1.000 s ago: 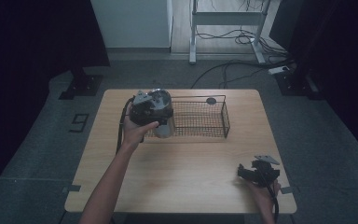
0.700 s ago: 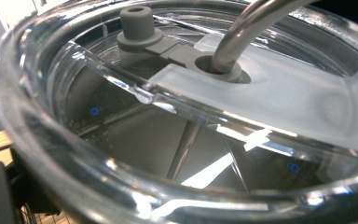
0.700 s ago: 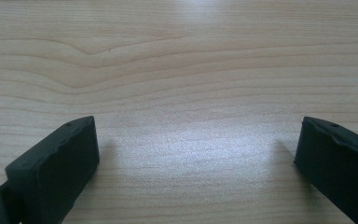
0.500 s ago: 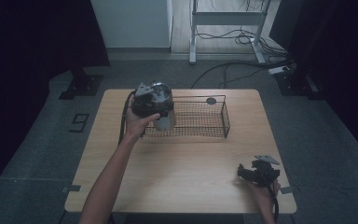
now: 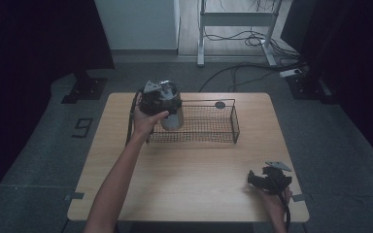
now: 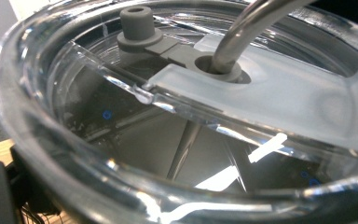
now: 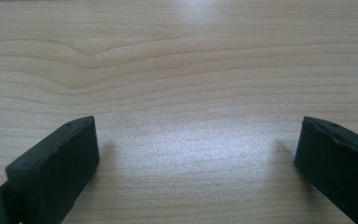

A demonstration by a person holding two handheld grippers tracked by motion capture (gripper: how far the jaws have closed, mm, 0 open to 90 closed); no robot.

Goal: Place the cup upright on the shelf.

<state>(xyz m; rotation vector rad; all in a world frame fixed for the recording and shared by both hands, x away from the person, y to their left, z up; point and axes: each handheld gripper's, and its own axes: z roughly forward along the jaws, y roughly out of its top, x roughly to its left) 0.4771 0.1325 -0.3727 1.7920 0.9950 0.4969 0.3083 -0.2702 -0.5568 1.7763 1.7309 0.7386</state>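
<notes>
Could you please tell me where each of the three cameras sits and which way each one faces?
High view: above the person's side, looking forward and down on the table and wire basket; both forearms and hand-held grippers show.
Left gripper view: on the left hand-held gripper, facing the tumbler's clear lid and metal straw.
Right gripper view: on the right hand-held gripper, facing bare tabletop between its open jaws.
Shared: high and left gripper views both show the tumbler.

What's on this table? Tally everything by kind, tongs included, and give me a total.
Tumbler, lidded, with straw: 1
Wire basket: 1
Small dark round thing: 1
Tongs: 2, left tongs and right tongs
Total: 5
</notes>
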